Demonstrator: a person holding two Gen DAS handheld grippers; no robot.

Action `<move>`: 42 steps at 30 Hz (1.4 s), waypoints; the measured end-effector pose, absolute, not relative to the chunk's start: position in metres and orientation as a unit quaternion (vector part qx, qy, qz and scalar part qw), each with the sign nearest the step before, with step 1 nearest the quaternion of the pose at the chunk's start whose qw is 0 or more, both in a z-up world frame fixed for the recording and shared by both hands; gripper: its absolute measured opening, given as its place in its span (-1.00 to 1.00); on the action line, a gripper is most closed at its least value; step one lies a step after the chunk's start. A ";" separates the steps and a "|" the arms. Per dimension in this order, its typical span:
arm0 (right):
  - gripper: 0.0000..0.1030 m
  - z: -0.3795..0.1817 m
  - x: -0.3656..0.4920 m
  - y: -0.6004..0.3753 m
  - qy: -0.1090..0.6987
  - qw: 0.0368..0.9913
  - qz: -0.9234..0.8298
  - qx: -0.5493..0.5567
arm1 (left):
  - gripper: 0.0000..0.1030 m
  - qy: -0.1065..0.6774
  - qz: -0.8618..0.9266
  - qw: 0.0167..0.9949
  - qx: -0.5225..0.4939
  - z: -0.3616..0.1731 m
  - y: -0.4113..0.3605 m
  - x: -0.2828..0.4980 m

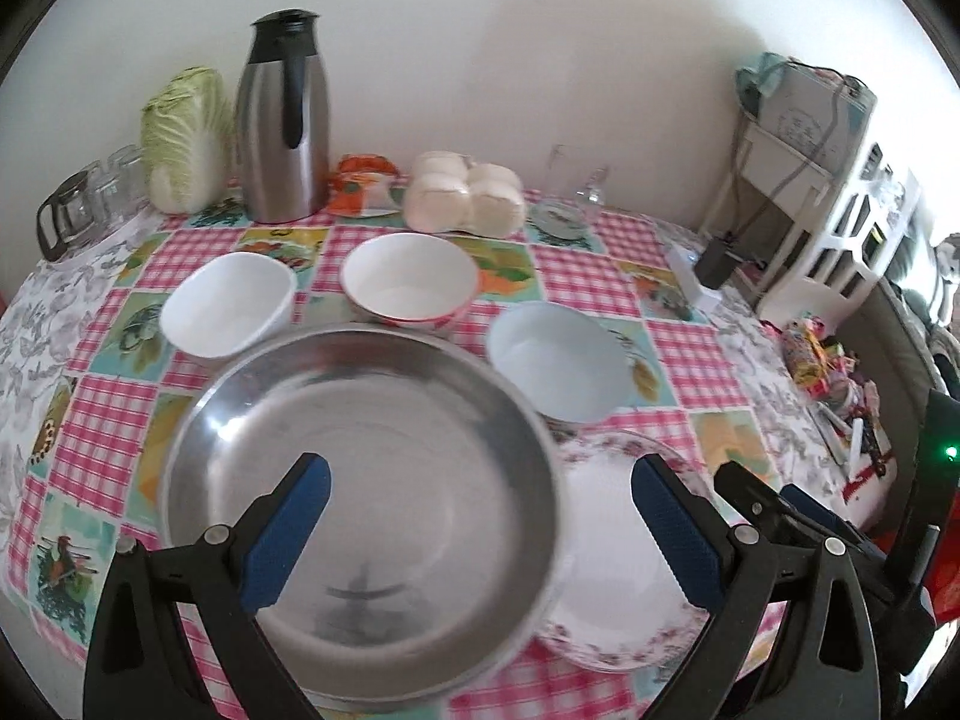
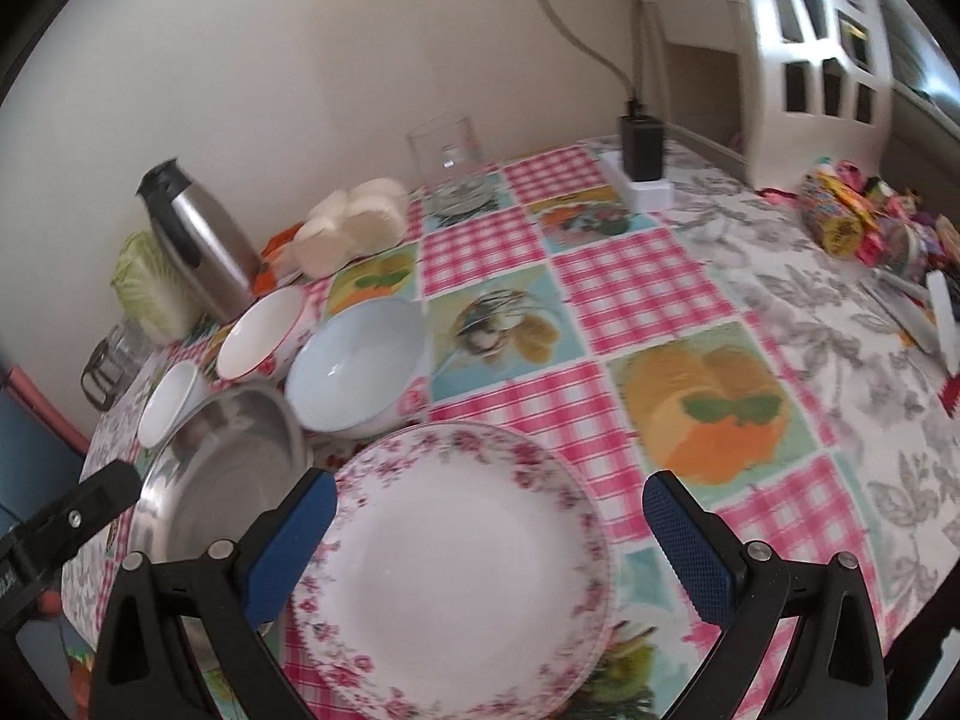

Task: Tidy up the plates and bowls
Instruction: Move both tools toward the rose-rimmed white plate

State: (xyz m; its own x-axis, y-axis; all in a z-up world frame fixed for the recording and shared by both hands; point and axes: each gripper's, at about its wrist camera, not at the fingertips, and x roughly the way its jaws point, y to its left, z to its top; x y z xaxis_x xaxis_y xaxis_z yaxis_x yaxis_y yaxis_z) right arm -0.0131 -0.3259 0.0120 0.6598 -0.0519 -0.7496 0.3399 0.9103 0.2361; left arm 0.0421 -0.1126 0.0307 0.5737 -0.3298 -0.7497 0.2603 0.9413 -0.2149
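Right tool (image 2: 489, 531) spread wide over floral plate (image 2: 456, 564), steel pan (image 2: 222, 474) just beside

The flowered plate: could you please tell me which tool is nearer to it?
Right. The right tool hangs open straight over the flowered plate; the left tool is over the steel pan beside it.

On the table (image 1: 708, 354), the metal pan (image 1: 360, 492) sits left of the plate (image 2: 456, 570), its rim overlapping the plate's edge. Behind them three bowls (image 1: 409, 279) stand in a row. Farther back, by the wall, a thermos (image 1: 283, 120) stands between a cabbage (image 1: 183, 138) and buns (image 1: 465, 195).
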 end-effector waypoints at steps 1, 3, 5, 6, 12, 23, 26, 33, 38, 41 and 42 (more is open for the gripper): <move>1.00 0.012 -0.016 -0.332 0.396 0.892 -0.115 0.187 | 0.95 0.430 -0.173 0.885 -0.042 0.030 -0.117 0.039; 1.00 0.012 -0.021 -0.341 0.392 0.890 -0.123 0.199 | 0.95 0.428 -0.191 0.882 -0.039 0.030 -0.128 0.033; 1.00 0.011 -0.027 -0.351 0.388 0.887 -0.132 0.210 | 0.95 0.423 -0.195 0.884 -0.033 0.031 -0.139 0.026; 1.00 0.011 -0.029 -0.354 0.387 0.887 -0.135 0.214 | 0.95 0.422 -0.193 0.885 -0.029 0.032 -0.144 0.023; 1.00 0.009 -0.042 -0.371 0.378 0.883 -0.152 0.234 | 0.95 0.435 -0.195 0.879 -0.017 0.027 -0.167 0.009; 1.00 0.005 -0.054 -0.390 0.364 0.876 -0.169 0.267 | 0.95 0.495 -0.190 0.847 -0.044 0.001 -0.184 -0.006; 1.00 0.003 -0.053 -0.391 0.363 0.876 -0.164 0.272 | 0.94 0.509 -0.183 0.840 -0.047 -0.005 -0.184 -0.008; 1.00 -0.008 -0.047 -0.386 0.383 0.869 -0.145 0.276 | 0.94 0.537 -0.160 0.826 -0.059 -0.020 -0.180 -0.008; 1.00 -0.020 -0.040 -0.380 0.409 0.860 -0.126 0.279 | 0.93 0.552 -0.149 0.816 -0.082 -0.027 -0.172 -0.007; 1.00 -0.025 -0.036 -0.375 0.421 0.857 -0.117 0.273 | 0.93 0.561 -0.145 0.810 -0.093 -0.032 -0.170 -0.006; 0.99 -0.027 -0.035 -0.374 0.425 0.856 -0.115 0.272 | 0.93 0.564 -0.143 0.808 -0.097 -0.034 -0.169 -0.006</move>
State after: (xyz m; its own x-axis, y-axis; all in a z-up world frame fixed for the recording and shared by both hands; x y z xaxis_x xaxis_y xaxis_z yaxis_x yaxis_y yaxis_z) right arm -0.0352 -0.3739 -0.0267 0.6126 0.0331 -0.7897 0.4281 0.8259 0.3668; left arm -0.0060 -0.1693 -0.0337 0.3229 -0.3402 -0.8832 0.1224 0.9403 -0.3175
